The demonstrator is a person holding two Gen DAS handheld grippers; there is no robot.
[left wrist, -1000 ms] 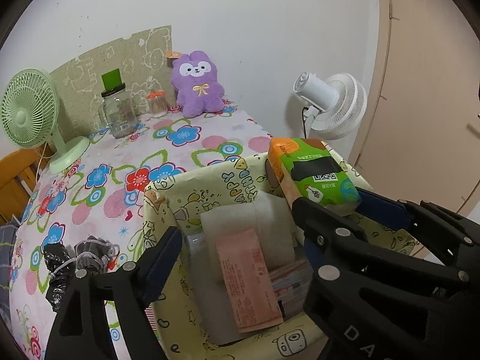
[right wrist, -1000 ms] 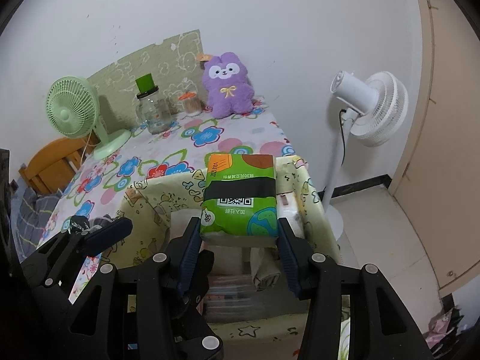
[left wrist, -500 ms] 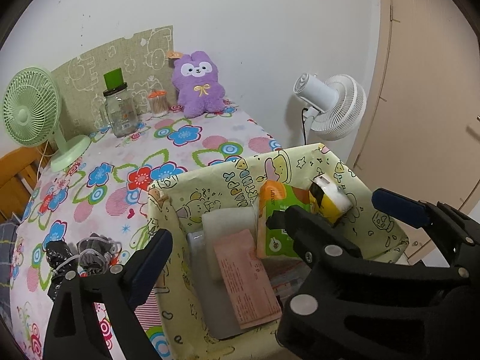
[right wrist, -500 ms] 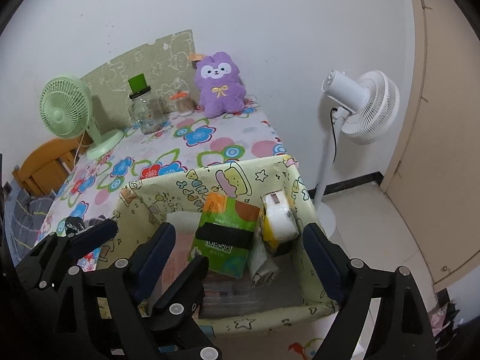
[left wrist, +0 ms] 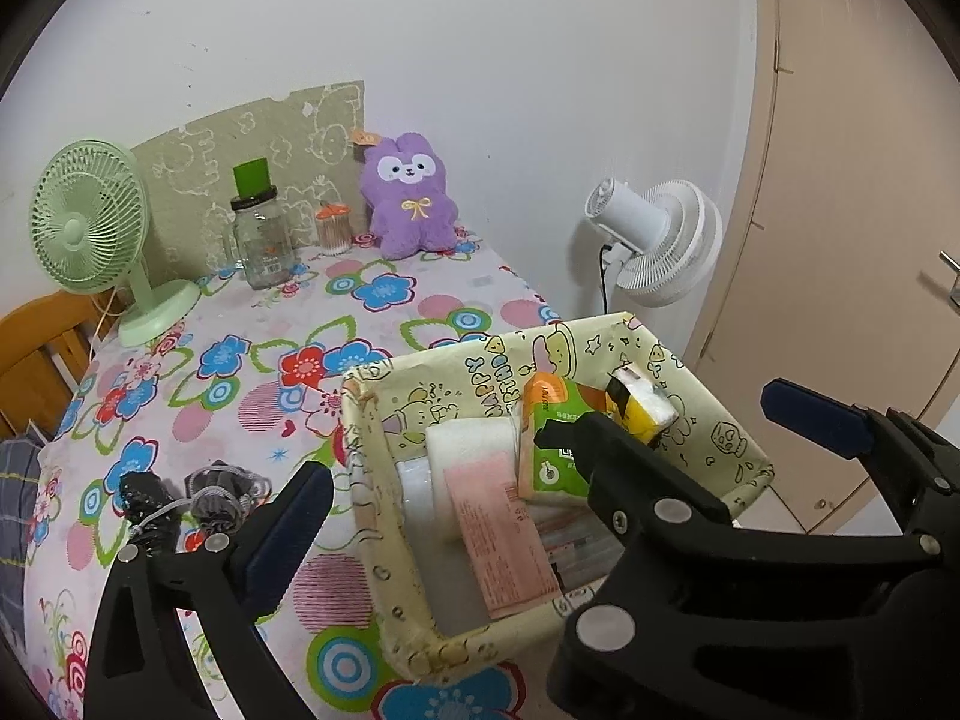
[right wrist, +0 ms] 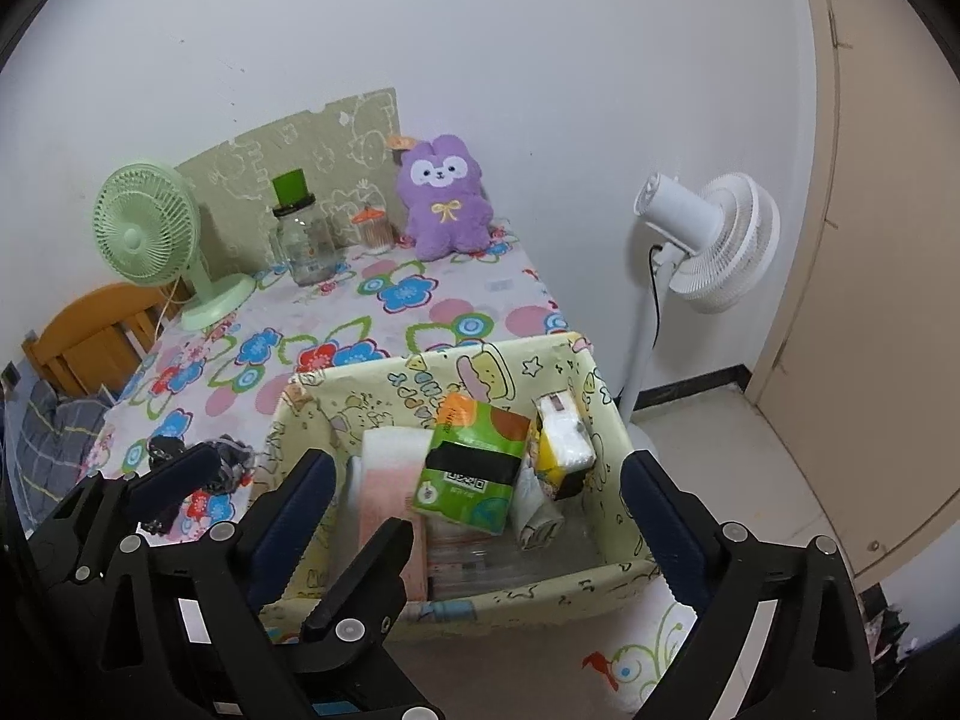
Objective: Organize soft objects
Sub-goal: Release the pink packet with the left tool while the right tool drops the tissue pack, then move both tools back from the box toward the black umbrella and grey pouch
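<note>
A yellow cartoon-print fabric bin (left wrist: 714, 444) (right wrist: 336, 414) stands at the table's near edge. In it lies a green tissue pack (right wrist: 471, 474) (left wrist: 546, 456), leaning on a yellow-and-white pack (right wrist: 561, 441) (left wrist: 639, 411), a white foam block (right wrist: 393, 441) and a pink paper (left wrist: 504, 534). My right gripper (right wrist: 474, 498) is open and empty above the bin's near side. My left gripper (left wrist: 540, 456) is open and empty, its fingers straddling the bin. A purple plush rabbit (left wrist: 408, 195) (right wrist: 444, 198) sits at the table's back. Dark crumpled socks (left wrist: 180, 498) lie left of the bin.
A green desk fan (left wrist: 90, 234), a glass jar with a green lid (left wrist: 258, 240) and a small toothpick jar (left wrist: 333, 228) stand at the back. A white floor fan (right wrist: 708, 246) stands right of the table. A wooden chair (right wrist: 90, 330) is at left.
My right gripper opened and let go of the green tissue pack, which dropped into the bin. Both grippers have drawn back and up a little.
</note>
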